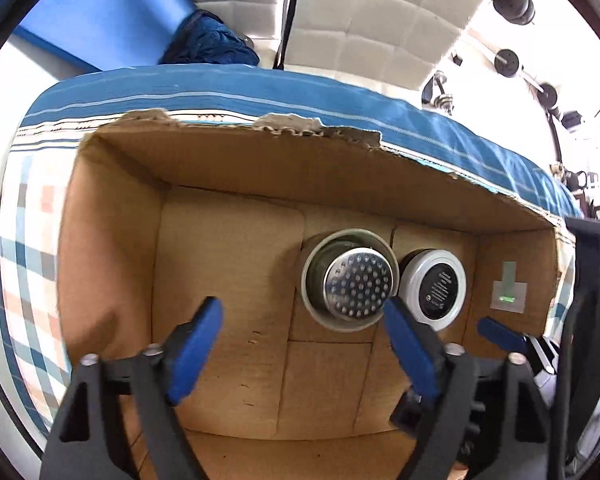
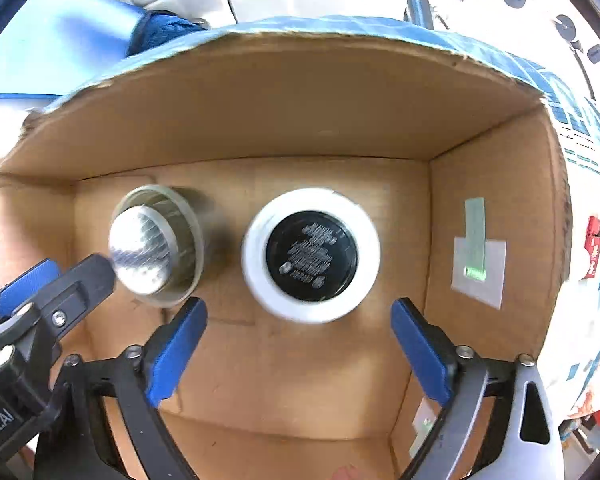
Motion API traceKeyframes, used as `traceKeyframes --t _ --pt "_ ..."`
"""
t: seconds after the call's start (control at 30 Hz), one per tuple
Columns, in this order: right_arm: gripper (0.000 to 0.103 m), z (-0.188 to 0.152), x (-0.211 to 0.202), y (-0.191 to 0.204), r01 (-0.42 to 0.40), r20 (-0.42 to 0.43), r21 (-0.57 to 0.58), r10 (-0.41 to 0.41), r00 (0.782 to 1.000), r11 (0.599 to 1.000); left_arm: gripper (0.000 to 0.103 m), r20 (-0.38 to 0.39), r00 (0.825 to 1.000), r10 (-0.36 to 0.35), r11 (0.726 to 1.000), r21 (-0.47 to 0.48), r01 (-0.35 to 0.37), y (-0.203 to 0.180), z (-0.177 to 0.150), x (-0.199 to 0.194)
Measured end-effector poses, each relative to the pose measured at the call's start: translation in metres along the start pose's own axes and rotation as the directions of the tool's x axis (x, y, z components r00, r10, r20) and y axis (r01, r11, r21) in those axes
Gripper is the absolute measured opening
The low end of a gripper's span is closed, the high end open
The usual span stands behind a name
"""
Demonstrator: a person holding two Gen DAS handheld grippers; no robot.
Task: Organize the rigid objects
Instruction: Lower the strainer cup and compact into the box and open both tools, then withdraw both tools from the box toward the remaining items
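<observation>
An open cardboard box (image 1: 260, 160) (image 2: 280, 112) holds two jars that stand side by side on its floor. One is a glass shaker jar (image 1: 358, 284) (image 2: 148, 248) with a perforated metal lid; the other is a white jar (image 1: 436, 288) (image 2: 312, 252) with a black top. My left gripper (image 1: 300, 308) points down into the box, open, its blue pads apart from the shaker jar. My right gripper (image 2: 300, 308) hangs open over the white jar and holds nothing. In the right wrist view, the left gripper's fingers (image 2: 40, 292) show beside the shaker jar.
The box rests on a blue striped and checked cloth (image 1: 260, 88). A taped label (image 1: 508, 292) (image 2: 478, 252) sticks to the box's right wall. A blue mat (image 1: 100, 12) and dumbbells (image 1: 512, 4) lie beyond. The box floor left of the jars is bare cardboard.
</observation>
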State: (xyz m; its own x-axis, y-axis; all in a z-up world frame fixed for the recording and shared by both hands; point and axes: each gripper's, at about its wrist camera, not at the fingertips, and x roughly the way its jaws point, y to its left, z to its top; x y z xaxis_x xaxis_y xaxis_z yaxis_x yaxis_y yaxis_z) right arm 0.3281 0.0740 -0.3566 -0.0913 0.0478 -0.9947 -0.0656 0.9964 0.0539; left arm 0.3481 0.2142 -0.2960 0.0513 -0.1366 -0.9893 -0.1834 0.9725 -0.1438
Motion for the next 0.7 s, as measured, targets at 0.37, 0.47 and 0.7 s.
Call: traceKeyframes --t 0.37,0.47,0.7 --pt "0.103 -0.036 -0.064 -0.014 -0.008 0.087 -0.025 0.010 0.996 1.000 0.103 0.100 0.994 0.039 0.999 0.022 -0.042 -0.001 -0.030 -0.048" --pt "0.103 -0.052 -0.080 -0.020 -0.021 0.112 -0.023 0.024 0.993 1.000 0.103 0.150 0.987 0.052 0.997 0.042 -0.059 -0.008 -0.048 -0.066" --pt "0.103 -0.088 -0.104 -0.024 -0.047 0.171 -0.027 0.051 0.984 0.998 0.103 0.193 0.980 0.057 0.996 0.063 -0.070 -0.024 -0.080 -0.095"
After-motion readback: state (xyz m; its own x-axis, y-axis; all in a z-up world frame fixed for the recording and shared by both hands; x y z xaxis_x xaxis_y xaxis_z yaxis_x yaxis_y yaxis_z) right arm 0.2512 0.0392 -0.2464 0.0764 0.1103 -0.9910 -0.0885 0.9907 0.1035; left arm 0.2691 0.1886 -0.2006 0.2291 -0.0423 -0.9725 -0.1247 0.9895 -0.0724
